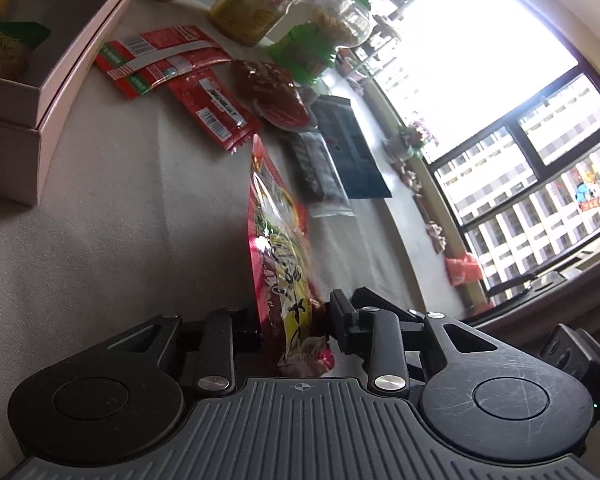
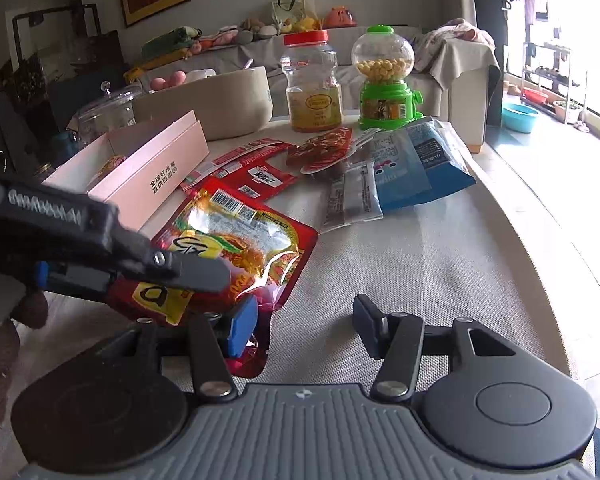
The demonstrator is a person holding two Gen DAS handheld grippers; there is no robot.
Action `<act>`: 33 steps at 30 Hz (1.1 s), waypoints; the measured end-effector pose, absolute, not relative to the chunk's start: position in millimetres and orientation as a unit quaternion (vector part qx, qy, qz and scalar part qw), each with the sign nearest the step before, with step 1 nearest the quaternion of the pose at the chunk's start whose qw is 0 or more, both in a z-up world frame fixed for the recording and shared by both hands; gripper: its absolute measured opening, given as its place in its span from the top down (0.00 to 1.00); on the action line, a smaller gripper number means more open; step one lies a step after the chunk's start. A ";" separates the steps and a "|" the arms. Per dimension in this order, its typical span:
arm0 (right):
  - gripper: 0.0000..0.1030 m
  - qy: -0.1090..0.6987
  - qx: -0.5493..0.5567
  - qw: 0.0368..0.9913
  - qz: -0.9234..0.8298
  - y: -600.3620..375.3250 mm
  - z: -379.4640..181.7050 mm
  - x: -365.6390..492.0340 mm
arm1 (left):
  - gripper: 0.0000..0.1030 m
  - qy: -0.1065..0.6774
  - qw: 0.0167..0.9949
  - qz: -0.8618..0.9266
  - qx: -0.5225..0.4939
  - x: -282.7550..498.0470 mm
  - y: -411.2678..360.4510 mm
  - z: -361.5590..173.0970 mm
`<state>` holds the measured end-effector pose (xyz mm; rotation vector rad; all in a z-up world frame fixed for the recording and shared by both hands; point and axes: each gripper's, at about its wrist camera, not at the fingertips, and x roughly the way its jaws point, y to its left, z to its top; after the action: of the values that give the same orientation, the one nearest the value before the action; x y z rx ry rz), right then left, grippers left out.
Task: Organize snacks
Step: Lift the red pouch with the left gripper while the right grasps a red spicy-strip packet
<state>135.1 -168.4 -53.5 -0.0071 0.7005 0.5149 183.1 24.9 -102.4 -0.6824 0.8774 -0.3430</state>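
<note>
beige cloth table (image 2: 400,248) by a sofa (image 2: 452,76); left gripper (image 1: 296,320) pinches the red snack bag (image 1: 278,240) beside the pink box (image 2: 148,168), right gripper (image 2: 304,324) spread empty; window (image 1: 500,92) only in left view.

A table (image 2: 440,264) under a pale woven cloth carries a pink box (image 2: 140,168) at ten o'clock, red packets (image 2: 256,168) at the centre, blue bags (image 2: 420,160) at two, a jar (image 2: 312,84) and a green candy dispenser (image 2: 384,80) at twelve.
</note>
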 end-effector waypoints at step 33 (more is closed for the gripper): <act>0.22 0.410 0.025 0.888 0.204 -1.4 -14.6 304.5 | 0.74 0.350 0.912 0.036 -0.211 55.8 138.9 -59.8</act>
<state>304.5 -1.4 -14.6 0.0511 0.8524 0.4246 55.8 138.9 -59.8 -0.4350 0.7205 0.0740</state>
